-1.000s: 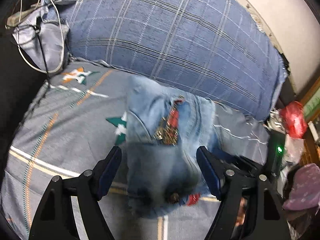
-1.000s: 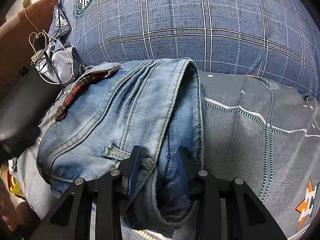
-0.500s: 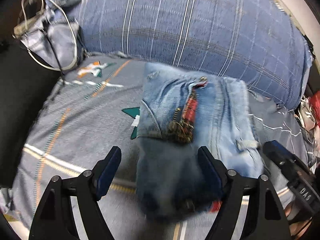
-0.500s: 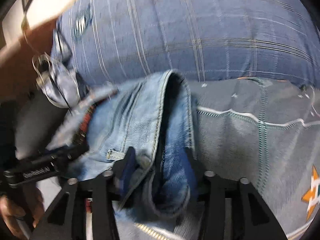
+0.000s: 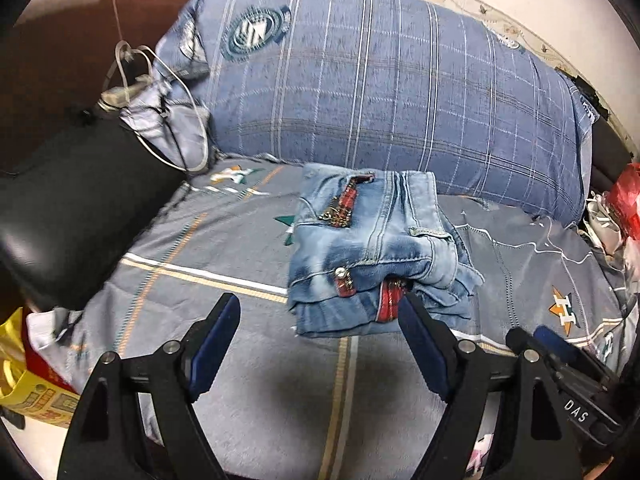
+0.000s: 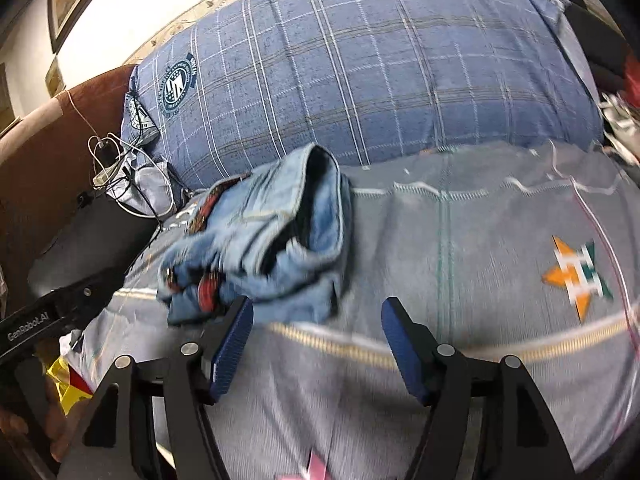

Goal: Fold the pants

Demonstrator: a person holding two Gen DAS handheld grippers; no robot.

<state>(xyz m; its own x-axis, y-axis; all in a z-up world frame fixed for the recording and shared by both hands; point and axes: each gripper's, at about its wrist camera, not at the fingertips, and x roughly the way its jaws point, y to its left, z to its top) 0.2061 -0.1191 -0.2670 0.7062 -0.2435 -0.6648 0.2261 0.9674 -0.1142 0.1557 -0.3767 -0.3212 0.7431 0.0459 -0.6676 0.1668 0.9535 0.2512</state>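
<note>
The light blue jeans (image 5: 376,248) lie as a compact folded bundle on the grey bedsheet (image 5: 200,248), with red plaid lining and metal studs showing at the near edge. My left gripper (image 5: 320,320) is open and holds nothing; the bundle's near edge lies just beyond its tips. In the right wrist view the jeans (image 6: 272,232) are blurred and lie ahead and to the left. My right gripper (image 6: 316,308) has its jaws opening, with nothing pressed between the blue pads (image 6: 232,344). It also shows in the left wrist view as the right gripper (image 5: 560,356) at the lower right.
A big blue plaid pillow (image 5: 380,100) lies right behind the jeans. White cables with a charger (image 5: 132,80) and a black cushion (image 5: 60,200) sit at the left. A yellow bag (image 5: 24,380) is at the lower left, a red bag (image 5: 624,192) at the right edge.
The right gripper let go of the jeans' folded edge and opened. Both grippers drew back from the bundle, which now lies farther off on the bed.
</note>
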